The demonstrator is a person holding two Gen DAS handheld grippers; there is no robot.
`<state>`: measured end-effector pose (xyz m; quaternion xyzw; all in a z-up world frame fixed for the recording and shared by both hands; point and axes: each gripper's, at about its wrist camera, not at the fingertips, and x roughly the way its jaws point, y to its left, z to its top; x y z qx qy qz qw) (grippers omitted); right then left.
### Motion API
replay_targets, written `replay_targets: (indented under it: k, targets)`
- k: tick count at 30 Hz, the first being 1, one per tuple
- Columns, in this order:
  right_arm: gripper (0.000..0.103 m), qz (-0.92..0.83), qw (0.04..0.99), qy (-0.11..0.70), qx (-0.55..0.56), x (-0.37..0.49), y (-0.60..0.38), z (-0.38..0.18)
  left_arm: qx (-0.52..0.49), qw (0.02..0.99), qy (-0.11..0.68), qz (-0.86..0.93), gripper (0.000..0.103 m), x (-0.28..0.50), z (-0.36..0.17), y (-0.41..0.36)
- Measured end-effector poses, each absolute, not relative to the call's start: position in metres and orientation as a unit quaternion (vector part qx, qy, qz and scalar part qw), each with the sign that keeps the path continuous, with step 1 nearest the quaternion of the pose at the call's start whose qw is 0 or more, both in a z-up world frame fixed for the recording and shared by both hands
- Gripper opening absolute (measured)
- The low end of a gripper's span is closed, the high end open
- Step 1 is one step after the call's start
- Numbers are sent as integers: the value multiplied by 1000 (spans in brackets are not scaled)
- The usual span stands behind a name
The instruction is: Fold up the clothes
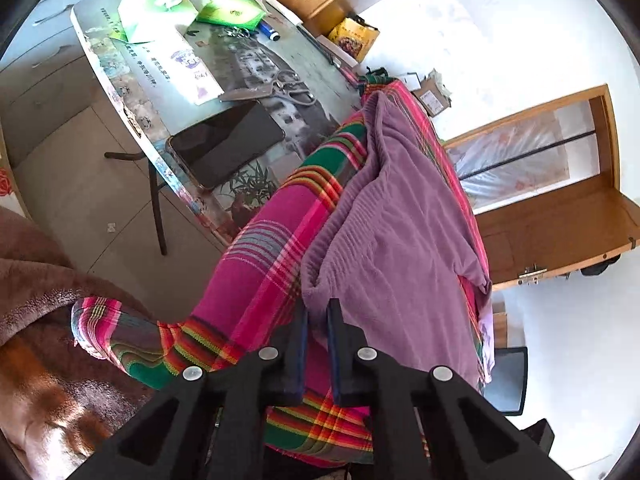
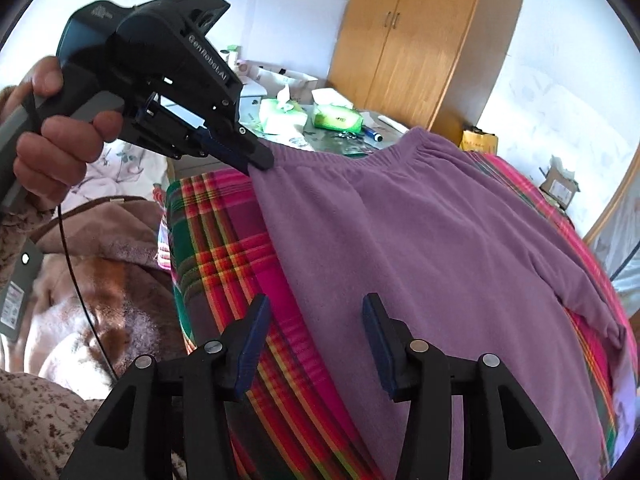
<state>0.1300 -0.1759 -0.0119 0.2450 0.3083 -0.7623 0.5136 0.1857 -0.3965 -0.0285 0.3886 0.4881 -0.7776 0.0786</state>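
Item: purple fleece trousers (image 2: 400,248), laid out flat on a plaid cloth (image 2: 224,248) of pink, green, red and yellow; elastic waistband (image 2: 320,156) at the far end, toward the desk (image 1: 304,60), the legs running back toward me.

Left gripper (image 2: 260,162): my left hand (image 2: 56,140) holds its handle. Fingers closed to a narrow gap and pinched on the near-left corner of the waistband, which is drawn up slightly at that point. In the left wrist view the same fingers (image 1: 300,332) stand almost together, with the ribbed purple edge caught at their tips.

Right gripper (image 2: 316,320): fingers spread wide, holding nothing. It hangs above the left edge of the trousers, one finger over the plaid cloth, the other over the purple fleece (whether the tips touch the fabric I cannot tell).

Surroundings: a brown fuzzy blanket (image 1: 36,292) to the left of the plaid cloth. On the desk beyond the waistband: a dark phone (image 1: 228,144) near its closer edge, two green tissue packs (image 1: 152,12), a pair of scissors (image 1: 288,88), a blue pen-like object (image 1: 269,31). A wooden wardrobe (image 2: 416,40) stands against the wall behind the desk. A cardboard box (image 2: 558,184) sits on the floor to the right.
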Motion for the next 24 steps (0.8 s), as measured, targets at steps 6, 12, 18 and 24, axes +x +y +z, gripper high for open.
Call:
replay_targets:
  k: [6, 12, 18, 24]
  targets:
    - [28, -767, 501, 310, 251, 131, -184, -10, 386, 66, 494, -777, 9, 189, -30, -399]
    - [3, -761, 514, 288, 271, 138, -186, -2, 387, 73, 487, -779, 9, 195, -29, -404]
    - [3, -746, 526, 279, 298, 137, -190, -6, 398, 84, 485, -774, 9, 197, -36, -405]
    - [3, -739, 538, 273, 299, 139, -190, -5, 401, 86, 487, -771, 9, 196, -37, -407]
